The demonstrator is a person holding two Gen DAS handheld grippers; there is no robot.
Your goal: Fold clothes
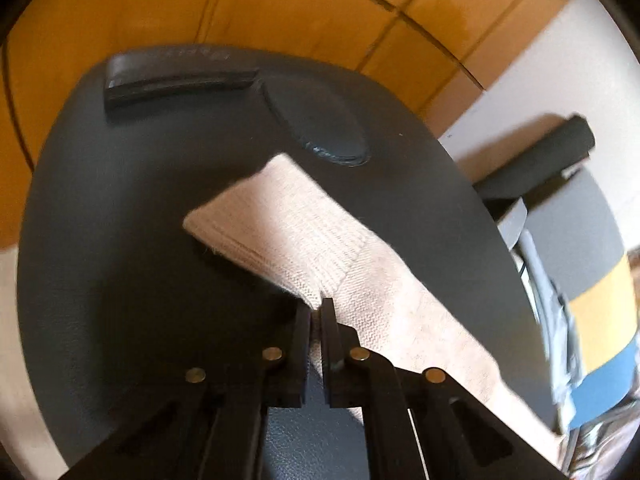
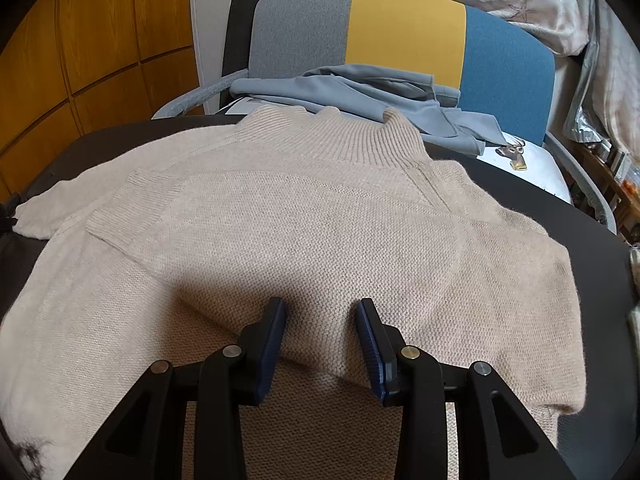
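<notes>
Sweater [image 2: 304,216]: beige knit, spread flat across a dark table [image 2: 576,216]; ribbed high collar at the far edge, pointing toward a chair.
Folded sleeve [image 2: 132,200]: laid over the sweater's body, ribbed cuff resting on the chest area, left of centre in the right wrist view.
Other sleeve [image 1: 320,240]: stretched out over the dark table top in the left wrist view, ribbed cuff at the far end, plain knit running back toward the lower right.
Left gripper [image 1: 318,312]: black fingers pressed together, pinching the sleeve's near edge just where the ribbing of the cuff meets the plain knit; a fold of fabric caught between the pads.
Right gripper [image 2: 322,308]: blue-padded fingers spread apart, tips low over or on the folded lower part of the sweater; contact with the knit not certain; nothing clamped between the pads.
Table details: a dark rectangular block [image 1: 176,80] and a dark oval pad [image 1: 320,128] lying at the far side of the top, beyond the cuff.
Chair [image 2: 404,40]: grey, yellow and blue backrest, just behind the table; a crumpled grey-blue garment [image 2: 360,96] piled on the seat, apart from the sweater's collar.
Background: orange-brown wooden panels [image 2: 100,40] on the left.
</notes>
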